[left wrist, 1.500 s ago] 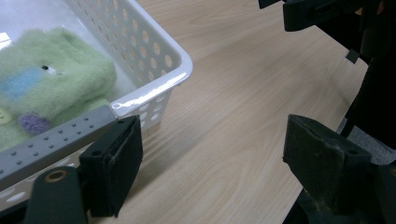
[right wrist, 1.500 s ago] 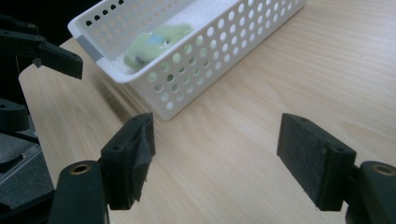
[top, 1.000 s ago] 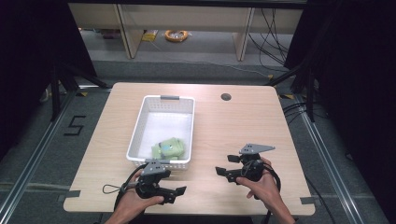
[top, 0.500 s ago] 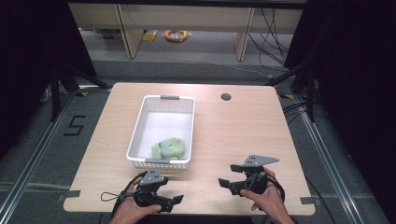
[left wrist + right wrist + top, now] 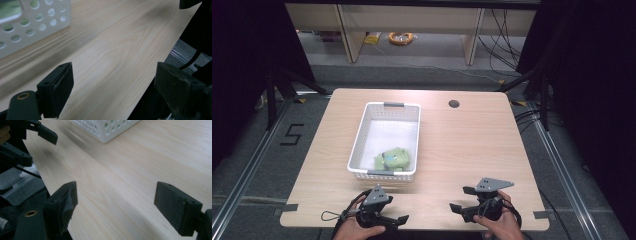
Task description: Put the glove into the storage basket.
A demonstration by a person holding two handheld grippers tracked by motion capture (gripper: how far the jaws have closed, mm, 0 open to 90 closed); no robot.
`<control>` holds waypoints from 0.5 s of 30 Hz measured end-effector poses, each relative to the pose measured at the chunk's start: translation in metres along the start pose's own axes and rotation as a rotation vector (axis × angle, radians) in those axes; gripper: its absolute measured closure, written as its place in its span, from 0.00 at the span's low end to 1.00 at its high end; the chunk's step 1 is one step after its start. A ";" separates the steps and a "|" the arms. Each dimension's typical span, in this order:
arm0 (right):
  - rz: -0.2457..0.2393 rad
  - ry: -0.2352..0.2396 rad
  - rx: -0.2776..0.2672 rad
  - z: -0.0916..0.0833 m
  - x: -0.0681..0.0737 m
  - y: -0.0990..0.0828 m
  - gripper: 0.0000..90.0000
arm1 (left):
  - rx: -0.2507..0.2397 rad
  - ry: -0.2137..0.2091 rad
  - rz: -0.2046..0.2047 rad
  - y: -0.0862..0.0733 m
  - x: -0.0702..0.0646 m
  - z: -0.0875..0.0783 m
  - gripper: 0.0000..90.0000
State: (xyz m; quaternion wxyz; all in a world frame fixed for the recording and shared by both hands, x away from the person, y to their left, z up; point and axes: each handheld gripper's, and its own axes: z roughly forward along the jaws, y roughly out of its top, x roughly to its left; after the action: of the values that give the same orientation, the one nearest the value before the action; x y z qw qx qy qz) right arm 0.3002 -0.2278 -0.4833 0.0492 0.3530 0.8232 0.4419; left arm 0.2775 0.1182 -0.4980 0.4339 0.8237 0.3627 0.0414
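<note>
Basket (image 5: 362, 137), one, white and perforated, sat on the left-middle of the one wooden table (image 5: 472, 145), near both grippers but touched by neither. One green soft item (image 5: 393, 159) lay inside at its near end. Two grippers, each hand-held, hovered at the table's near edge. Left gripper (image 5: 393, 220): jaws wide apart, nothing between them, bare wood under them in the left gripper view (image 5: 113, 87). Right gripper (image 5: 462, 199): jaws had just been opening, now wide apart, nothing between them (image 5: 116, 207). One dark round hole (image 5: 454, 104) near the far edge. One orange coil (image 5: 400, 37) on the floor beyond.
</note>
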 end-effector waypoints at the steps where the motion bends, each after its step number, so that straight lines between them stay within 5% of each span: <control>1: 0.010 0.003 0.012 -0.001 0.003 -0.002 0.22 | -0.001 -0.006 0.002 -0.001 -0.001 0.000 0.17; 3: -0.035 -0.005 0.018 0.000 0.002 -0.004 0.22 | -0.007 -0.002 0.009 -0.002 -0.001 0.000 0.17; 4: -0.035 -0.005 0.018 0.000 0.002 -0.004 0.22 | -0.014 -0.007 -0.014 -0.003 -0.003 0.001 0.17; 5: -0.034 -0.032 0.025 -0.001 0.006 -0.008 0.21 | -0.005 -0.003 0.007 -0.003 -0.002 -0.001 0.17; 7: -0.040 -0.008 0.031 -0.001 0.007 -0.011 0.21 | -0.010 0.009 0.021 -0.005 -0.003 0.000 0.17; 15: -0.026 -0.014 0.053 -0.002 0.011 -0.020 0.20 | 0.005 -0.011 0.006 -0.010 -0.010 0.003 0.17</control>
State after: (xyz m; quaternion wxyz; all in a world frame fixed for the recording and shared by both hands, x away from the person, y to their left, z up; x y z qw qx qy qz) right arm 0.2802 -0.2292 -0.4944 0.0515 0.3466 0.8388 0.4166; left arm 0.2660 0.1136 -0.5045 0.4335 0.8261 0.3581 0.0373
